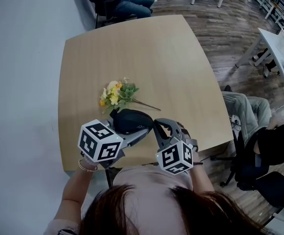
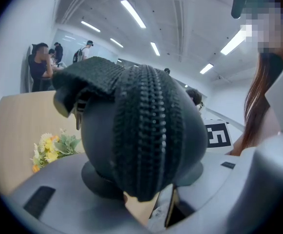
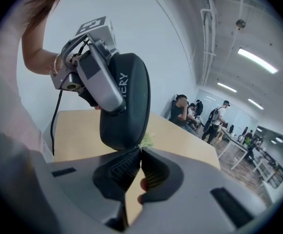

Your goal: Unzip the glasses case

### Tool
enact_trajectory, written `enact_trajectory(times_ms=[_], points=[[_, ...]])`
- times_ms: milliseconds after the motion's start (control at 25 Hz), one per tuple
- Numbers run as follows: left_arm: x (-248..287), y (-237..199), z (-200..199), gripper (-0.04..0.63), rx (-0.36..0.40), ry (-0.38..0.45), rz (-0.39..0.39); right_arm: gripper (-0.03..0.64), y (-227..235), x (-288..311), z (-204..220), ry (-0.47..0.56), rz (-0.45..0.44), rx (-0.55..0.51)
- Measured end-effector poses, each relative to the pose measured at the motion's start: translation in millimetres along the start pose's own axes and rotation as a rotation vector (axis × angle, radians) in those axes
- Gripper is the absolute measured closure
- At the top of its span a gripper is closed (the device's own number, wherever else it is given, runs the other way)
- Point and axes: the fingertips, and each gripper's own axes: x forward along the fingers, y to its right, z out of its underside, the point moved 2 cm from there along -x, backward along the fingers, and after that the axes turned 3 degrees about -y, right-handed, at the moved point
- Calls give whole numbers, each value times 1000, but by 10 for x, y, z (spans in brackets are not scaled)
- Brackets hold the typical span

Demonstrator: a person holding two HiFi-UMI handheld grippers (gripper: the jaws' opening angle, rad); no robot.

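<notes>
Glasses case (image 1: 130, 120), black and rounded, is held up near the front edge of the wooden surface (image 1: 171, 58) in the head view, with a small bunch of flowers (image 1: 116, 94) lying just beyond it. The left tongs (image 1: 134, 133) carry the case from the near-left side, while the right tongs (image 1: 159, 126) come in at its right end.

In the left gripper view the case fills the space between the jaws, which stand wide and clamp its body. The zip (image 2: 148, 130) runs down the middle with its teeth meshed over the whole stretch that shows. A fabric loop (image 2: 87, 77) and a small metal pull (image 2: 77, 113) sit at the far upper-left end.

In the right gripper view the case hangs upright in the other tongs' clasp. The right jaws are drawn together, tips meeting directly under the case's lower end. Whether they pinch anything thin there cannot be made out.

As far as these views show, the case is secured but no part of the zip has been opened yet; the whole unzipping appears to remain.
</notes>
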Motion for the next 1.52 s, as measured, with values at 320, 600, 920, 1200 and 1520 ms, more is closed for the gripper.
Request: enact_trajectory(times_ms=[320,600,920,1200,1520], points=[[51,40,37,360,47,-68,17,598,-14,-29,32,-13,6,-25],[86,48,85,360,74,-116,25,598,-36,-27,51,-28,10,-45],[125,21,150,360,88,-167,31,598,-71,4,70,-49,12,-67],[181,38,215,360,111,-211,33,598,-88,-5,104,-59,16,-81],[245,49,293,360,145,-257,39,598,-106,-15,130,-65,27,-77]])
